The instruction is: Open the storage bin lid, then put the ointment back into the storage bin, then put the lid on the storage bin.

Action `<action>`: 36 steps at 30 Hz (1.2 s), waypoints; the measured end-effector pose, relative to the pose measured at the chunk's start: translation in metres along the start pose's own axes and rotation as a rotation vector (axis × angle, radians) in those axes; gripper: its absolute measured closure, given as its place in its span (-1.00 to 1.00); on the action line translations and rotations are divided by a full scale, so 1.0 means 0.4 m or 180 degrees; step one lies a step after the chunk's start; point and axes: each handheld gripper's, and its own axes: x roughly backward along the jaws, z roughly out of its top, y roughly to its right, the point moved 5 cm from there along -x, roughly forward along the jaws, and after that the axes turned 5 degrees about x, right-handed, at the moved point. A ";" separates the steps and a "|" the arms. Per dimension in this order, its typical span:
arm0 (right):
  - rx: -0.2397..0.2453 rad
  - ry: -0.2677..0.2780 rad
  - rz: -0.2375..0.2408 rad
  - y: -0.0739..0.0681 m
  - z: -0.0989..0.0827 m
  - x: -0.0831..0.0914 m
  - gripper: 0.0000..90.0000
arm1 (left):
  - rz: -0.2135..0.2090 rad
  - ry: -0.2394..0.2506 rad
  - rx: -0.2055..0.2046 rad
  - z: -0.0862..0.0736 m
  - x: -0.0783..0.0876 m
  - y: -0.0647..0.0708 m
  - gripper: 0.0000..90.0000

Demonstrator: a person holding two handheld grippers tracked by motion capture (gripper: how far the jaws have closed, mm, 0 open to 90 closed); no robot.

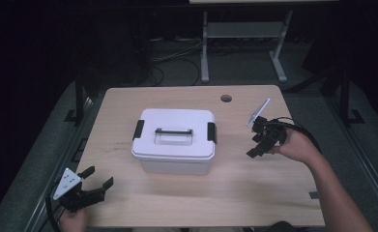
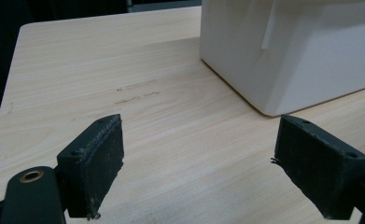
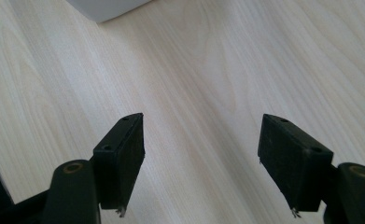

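Work on the white plastic lidded storage box [image 1: 174, 140] (black side latches fastened) has yet to begin, with left gripper [image 1: 98, 177] and right gripper [image 1: 255, 143] both spread wide, empty, well apart from it.

Light wood-grain surface [image 1: 254, 188], rectangular, rounded corners, round cable hole [image 1: 226, 98] near far right edge. White lidded storage box [image 1: 174, 140] rested directly on centre, black latches at both ends, black handle flat on lid. Faint scuff marks [image 2: 136, 93] beside box, left side.
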 end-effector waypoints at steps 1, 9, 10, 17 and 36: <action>-0.0002 0.0000 0.0000 0.000 0.000 0.000 -0.31 | -0.0002 0.0000 -0.0007 0.000 0.001 0.000 -0.67; -0.0006 0.0006 -0.0004 -0.003 -0.006 -0.001 -0.31 | 0.0000 0.0000 -0.0015 0.001 0.001 0.001 -0.67; -0.0016 0.0010 -0.0002 -0.003 -0.007 0.000 -0.31 | -0.0002 -0.0003 -0.0011 0.001 0.000 0.001 -0.67; -0.0025 -0.0001 0.0010 -0.006 -0.016 -0.005 -0.32 | -0.0003 0.0002 -0.0004 0.000 0.000 0.000 -0.67; -0.0113 -0.0020 0.0077 -0.014 -0.073 -0.043 -0.34 | 0.0009 0.0001 -0.0010 0.000 0.001 0.000 -0.67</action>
